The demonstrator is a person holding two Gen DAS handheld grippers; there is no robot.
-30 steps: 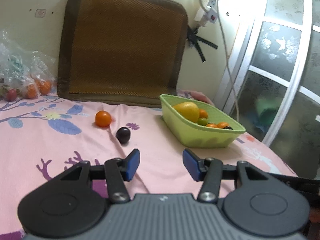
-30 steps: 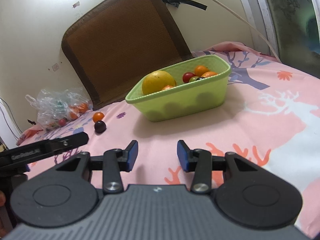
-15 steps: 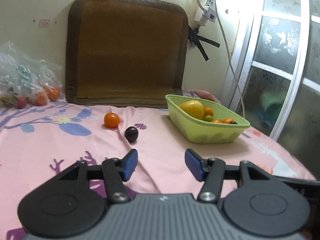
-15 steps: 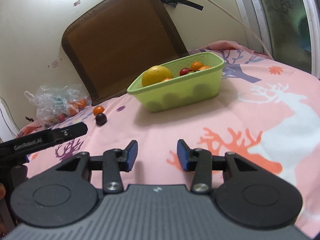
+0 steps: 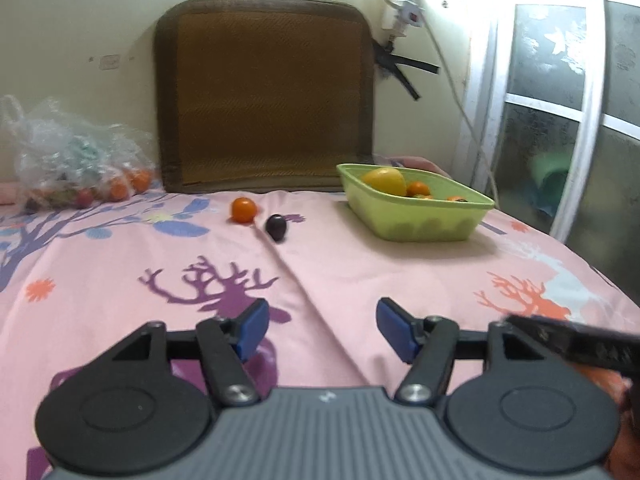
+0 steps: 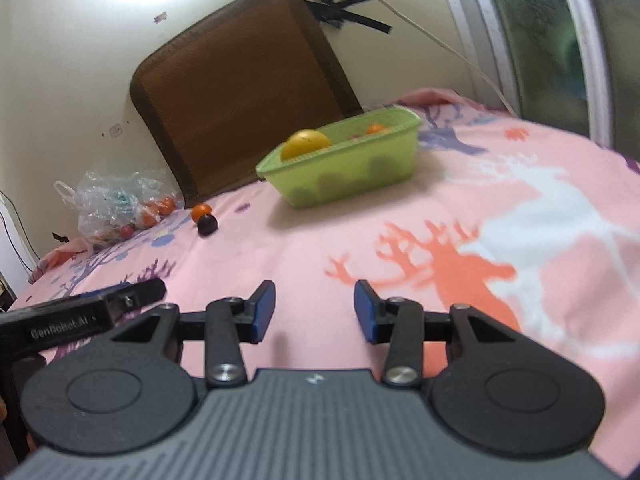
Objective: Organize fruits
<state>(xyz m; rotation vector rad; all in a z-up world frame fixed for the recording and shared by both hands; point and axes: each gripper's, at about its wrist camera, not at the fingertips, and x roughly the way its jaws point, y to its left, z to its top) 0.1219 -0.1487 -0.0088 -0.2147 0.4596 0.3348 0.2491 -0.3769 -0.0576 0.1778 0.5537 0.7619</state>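
A green basket (image 5: 424, 224) (image 6: 352, 176) stands on the pink bedsheet and holds a large yellow fruit (image 5: 385, 181) (image 6: 306, 142) and several small fruits. An orange (image 5: 243, 209) (image 6: 201, 211) and a dark plum (image 5: 277, 227) (image 6: 207, 224) lie loose on the sheet, left of the basket. My left gripper (image 5: 320, 330) is open and empty, well short of the loose fruits. My right gripper (image 6: 315, 311) is open and empty, far back from the basket.
A clear plastic bag of fruit (image 5: 76, 160) (image 6: 116, 208) lies at the far left by the wall. A brown mat (image 5: 264, 92) leans on the wall behind. A glass door (image 5: 568, 100) and a hanging cable (image 5: 452, 76) are at the right.
Both grippers have pulled back from the basket and loose fruits, which now look smaller and farther. Both stay open and empty.
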